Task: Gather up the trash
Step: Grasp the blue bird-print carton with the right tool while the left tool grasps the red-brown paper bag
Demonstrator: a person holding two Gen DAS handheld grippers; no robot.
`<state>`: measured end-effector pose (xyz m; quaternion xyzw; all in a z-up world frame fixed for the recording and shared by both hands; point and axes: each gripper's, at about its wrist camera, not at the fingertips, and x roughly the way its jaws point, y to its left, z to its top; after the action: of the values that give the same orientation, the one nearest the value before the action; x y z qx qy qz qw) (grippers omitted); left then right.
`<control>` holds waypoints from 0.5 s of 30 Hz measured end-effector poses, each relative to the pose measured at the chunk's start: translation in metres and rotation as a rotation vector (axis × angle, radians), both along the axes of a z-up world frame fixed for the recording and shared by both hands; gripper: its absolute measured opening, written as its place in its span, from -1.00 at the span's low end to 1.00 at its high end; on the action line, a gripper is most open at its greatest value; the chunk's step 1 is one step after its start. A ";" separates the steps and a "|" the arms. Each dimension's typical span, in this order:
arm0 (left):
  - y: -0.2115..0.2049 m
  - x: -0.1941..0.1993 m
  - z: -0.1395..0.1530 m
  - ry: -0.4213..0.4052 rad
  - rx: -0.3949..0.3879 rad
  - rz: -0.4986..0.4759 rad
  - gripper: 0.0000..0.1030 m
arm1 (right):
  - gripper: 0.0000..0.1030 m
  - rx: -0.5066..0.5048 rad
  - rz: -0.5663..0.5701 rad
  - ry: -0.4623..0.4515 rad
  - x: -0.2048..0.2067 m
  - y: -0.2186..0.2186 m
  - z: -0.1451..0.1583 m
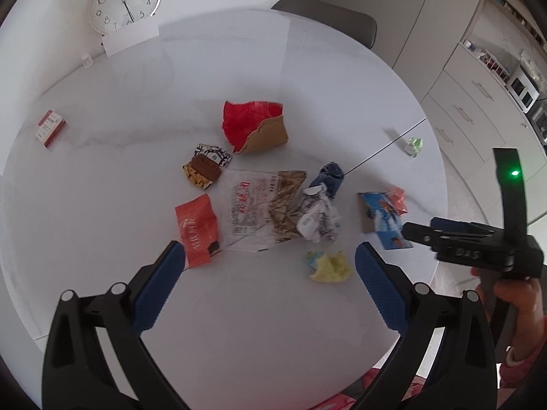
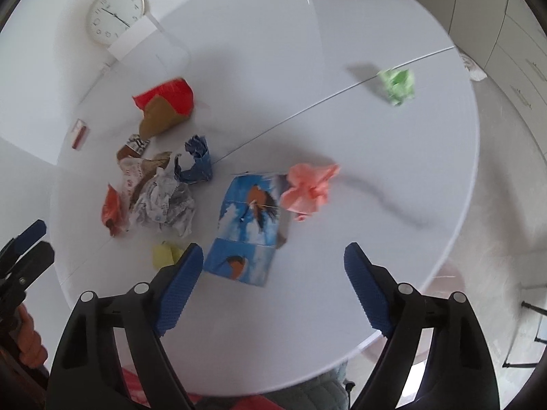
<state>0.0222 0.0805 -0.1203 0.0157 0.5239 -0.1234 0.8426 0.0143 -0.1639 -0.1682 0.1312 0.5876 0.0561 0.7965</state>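
Trash lies scattered across the round white surface (image 1: 239, 68): a flattened blue carton printed with birds (image 2: 249, 212) sits just ahead of the right gripper (image 2: 270, 266), touching a crumpled pink paper (image 2: 309, 189) on its far side. Left of it are a crumpled white printed wrapper (image 2: 164, 201), a twisted dark blue wrapper (image 2: 198, 162), and a crumpled yellow paper (image 1: 330, 266) near the left gripper (image 1: 270, 263). Farther off, a red bag with brown cardboard (image 1: 254, 126) and a lone green paper ball (image 2: 398, 85) sit well apart. Both grippers hang wide open above the surface, 2 sets of blue pads holding nothing. A round wall clock (image 1: 124, 0) stands behind.
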 end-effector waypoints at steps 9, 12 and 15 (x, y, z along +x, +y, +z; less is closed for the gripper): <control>0.019 0.014 -0.020 0.039 0.006 -0.027 0.85 | 0.21 -0.104 0.022 0.049 0.017 0.033 -0.031; 0.021 0.016 -0.026 0.044 0.009 -0.036 0.85 | 0.01 -0.105 0.026 0.049 0.019 0.031 -0.031; 0.022 0.020 -0.031 0.050 0.007 -0.032 0.85 | 0.00 -0.078 0.021 0.045 0.019 0.026 -0.026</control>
<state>0.0418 0.1022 -0.1509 0.0241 0.5450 -0.1355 0.8270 0.0330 -0.1381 -0.1946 0.0949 0.6084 0.0385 0.7870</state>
